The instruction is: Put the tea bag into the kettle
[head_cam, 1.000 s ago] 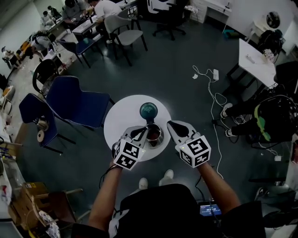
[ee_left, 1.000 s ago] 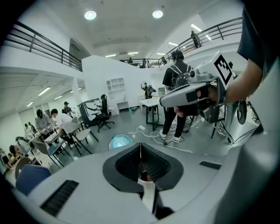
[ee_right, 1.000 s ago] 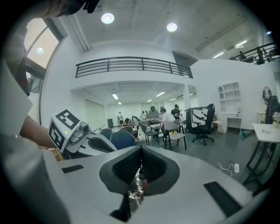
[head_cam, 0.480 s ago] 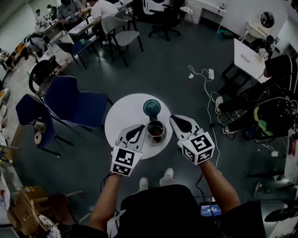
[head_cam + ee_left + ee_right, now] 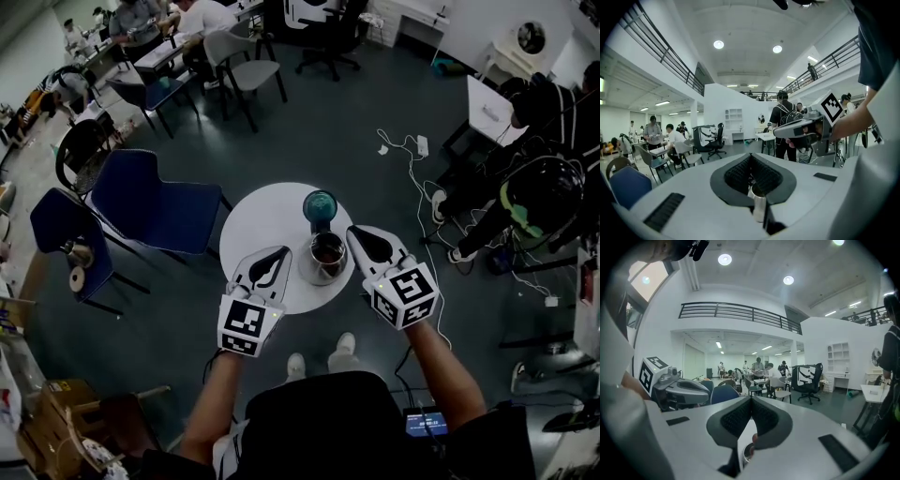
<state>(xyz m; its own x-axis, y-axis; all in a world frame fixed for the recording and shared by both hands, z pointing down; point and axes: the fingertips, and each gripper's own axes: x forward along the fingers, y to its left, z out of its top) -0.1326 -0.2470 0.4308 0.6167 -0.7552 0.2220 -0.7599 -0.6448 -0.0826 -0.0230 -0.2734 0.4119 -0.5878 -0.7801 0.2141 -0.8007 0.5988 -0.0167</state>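
On the round white table [image 5: 258, 220] stands the open metal kettle [image 5: 327, 256], dark reddish inside; I cannot make out the tea bag as a separate thing. The teal lid [image 5: 320, 206] lies just behind it. My left gripper [image 5: 284, 251] hovers left of the kettle, jaws shut with nothing between them. On the kettle's right hangs my right gripper [image 5: 354, 232], also shut and holding nothing. In the left gripper view the shut jaws [image 5: 751, 157] meet above a sliver of the kettle [image 5: 758, 206]. The right gripper view shows closed jaws [image 5: 751, 399] with the kettle rim [image 5: 748, 452] below.
A blue chair [image 5: 155, 202] stands left of the table and another [image 5: 61, 234] further left. A power strip and white cable [image 5: 422, 150] lie on the floor to the right. A person in dark clothes [image 5: 539, 202] sits at the right. People work at desks at the back.
My left gripper has drawn back from over the kettle to its left side. The right gripper stays beside the kettle. The head camera has shifted slightly.
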